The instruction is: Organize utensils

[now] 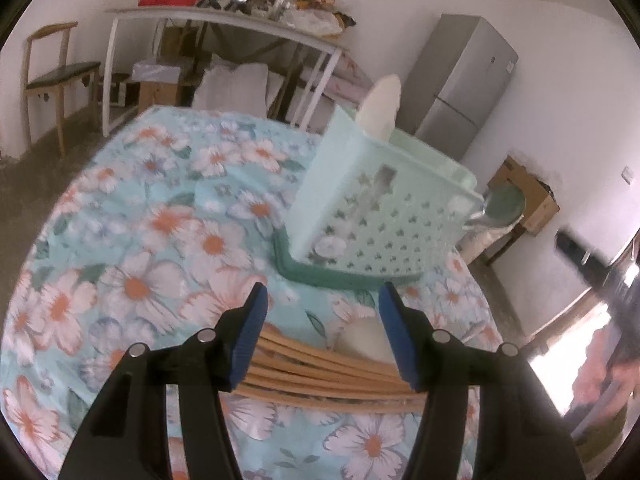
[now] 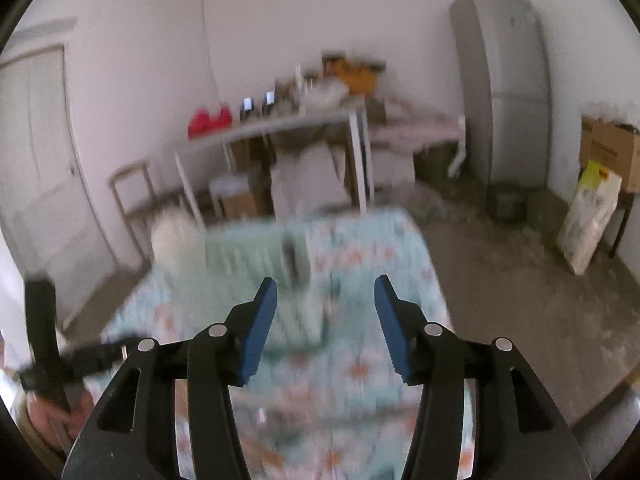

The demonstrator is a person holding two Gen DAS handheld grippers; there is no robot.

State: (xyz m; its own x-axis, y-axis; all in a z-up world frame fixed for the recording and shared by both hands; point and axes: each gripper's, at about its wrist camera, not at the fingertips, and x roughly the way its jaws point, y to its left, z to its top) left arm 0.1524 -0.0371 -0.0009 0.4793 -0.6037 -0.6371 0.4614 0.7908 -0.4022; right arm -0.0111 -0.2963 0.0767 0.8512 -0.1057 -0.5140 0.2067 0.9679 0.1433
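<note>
Handling guess: wooden chopsticks (image 1: 320, 376) are light, stiff, a bit slick, so pinch the whole bundle mid-length. Tan sticks, fanned on the floral tablecloth (image 1: 140, 240) under the left gripper (image 1: 322, 300), jaws spread, nothing pinched. Right gripper (image 2: 325, 292) also spread, empty. Perforated mint utensil basket (image 1: 380, 208) beyond.

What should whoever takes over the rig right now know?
Left tongs: open, empty, above the wooden chopsticks lying on the floral tablecloth.
Right tongs: open, empty, view blurred.
Mint utensil basket on its green tray already holds a white spatula; a metal spoon pokes out beside it.
Left: chopsticks and a white item beside them.
</note>
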